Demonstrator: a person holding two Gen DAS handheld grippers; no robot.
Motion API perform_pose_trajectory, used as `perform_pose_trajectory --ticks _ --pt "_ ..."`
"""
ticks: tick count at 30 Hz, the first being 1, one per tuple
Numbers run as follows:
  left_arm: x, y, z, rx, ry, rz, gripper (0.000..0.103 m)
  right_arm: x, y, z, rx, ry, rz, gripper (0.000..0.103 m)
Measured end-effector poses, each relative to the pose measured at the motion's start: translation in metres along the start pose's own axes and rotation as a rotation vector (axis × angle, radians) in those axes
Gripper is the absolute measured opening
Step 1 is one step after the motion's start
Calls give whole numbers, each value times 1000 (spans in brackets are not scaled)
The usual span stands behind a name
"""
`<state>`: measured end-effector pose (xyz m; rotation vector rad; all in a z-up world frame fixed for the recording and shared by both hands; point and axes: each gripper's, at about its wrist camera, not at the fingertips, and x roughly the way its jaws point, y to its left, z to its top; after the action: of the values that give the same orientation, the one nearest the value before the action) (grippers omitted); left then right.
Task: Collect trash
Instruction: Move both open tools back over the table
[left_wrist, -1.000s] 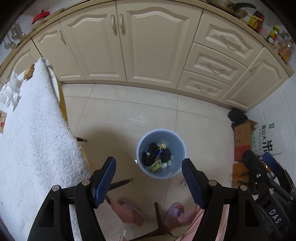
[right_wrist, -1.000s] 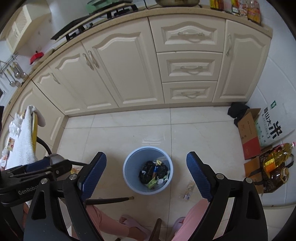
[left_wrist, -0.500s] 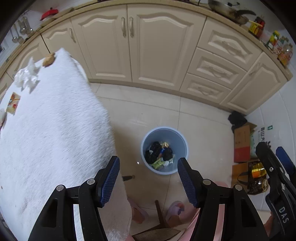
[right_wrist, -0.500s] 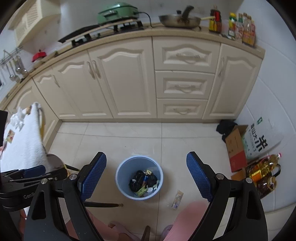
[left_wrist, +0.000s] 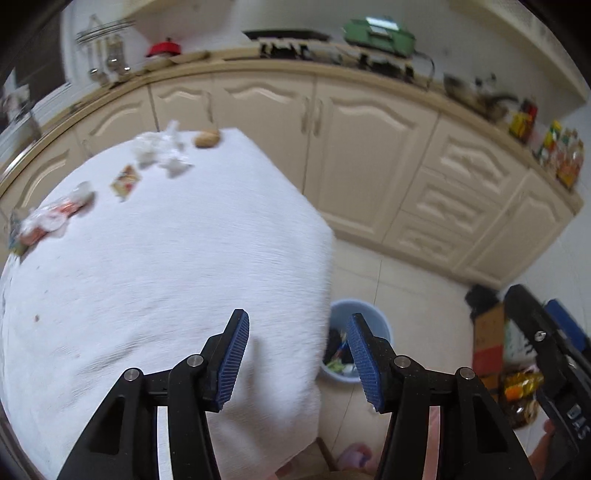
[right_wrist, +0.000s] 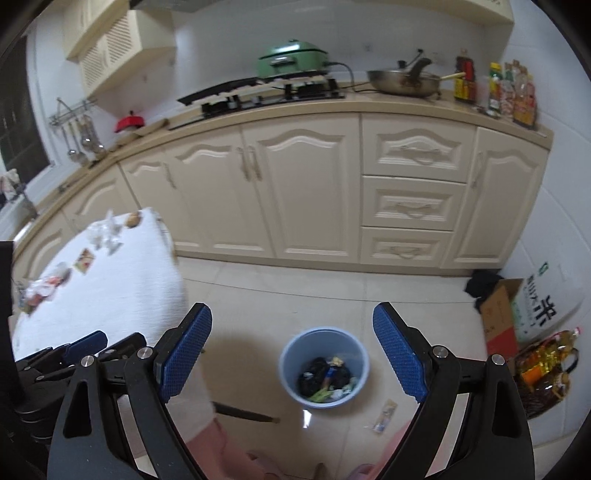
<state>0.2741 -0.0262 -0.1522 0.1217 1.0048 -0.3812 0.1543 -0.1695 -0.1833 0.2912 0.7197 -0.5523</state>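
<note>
Both cameras have swung up and away from the blue bin (right_wrist: 324, 365) toward the white-clothed table (left_wrist: 159, 266), which now fills most of the left wrist view where a second ago the bin sat centred between the fingers. That suggests a drop is done and the next pickup is starting. Trash remaining lies at the table's far edge: crumpled white paper (left_wrist: 162, 153), a small printed wrapper (left_wrist: 126, 181), a red-and-white crinkled packet (left_wrist: 51, 221) and a brownish rounded lump (left_wrist: 207, 139). One slim wrapper (right_wrist: 384, 415) lies on the floor tiles just beside the bin, outside it. The left gripper (left_wrist: 295, 354) has just been narrowing, with nothing between its ribbed blue pads; it stands half open. The right gripper (right_wrist: 291, 350) is spread wide and empty. The bin is smooth round plastic, partly filled with dark and bright scraps; the cloth looks nubbly, like towelling.
</note>
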Motion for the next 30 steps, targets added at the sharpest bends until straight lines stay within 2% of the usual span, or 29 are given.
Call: perform_pose_trajectory --ticks 2,4,6,9,12,17,19,25,28,30 --pt "-16 18 -7 -30 -18 36 55 -3 10 0 -4 -10 18 95" --pt "-35 37 -18 -59 -60 89 66 -7 20 -1 -10 -21 56 96" --pt "-56 55 -28 -92 -123 99 83 -10 31 -2 -21 -27 89 97" --pt "-83 75 -42 -143 -196 118 95 -12 52 -2 -51 -35 133 100" --pt "-111 94 -61 -161 -252 154 96 -13 74 -4 -81 -35 166 101" --pt "-141 100 -87 -148 -357 321 100 -12 113 -5 -140 -30 231 101" --pt "-149 100 -91 -153 -375 332 100 -12 133 -5 -174 -33 258 101" --pt "-164 130 -106 -213 -390 367 101 -9 186 0 -266 -30 346 102" --pt "-162 153 -104 -278 -366 351 102 -7 218 4 -344 -37 424 103" --pt "-150 173 -84 -325 -359 351 102 -2 239 7 -401 -26 468 103"
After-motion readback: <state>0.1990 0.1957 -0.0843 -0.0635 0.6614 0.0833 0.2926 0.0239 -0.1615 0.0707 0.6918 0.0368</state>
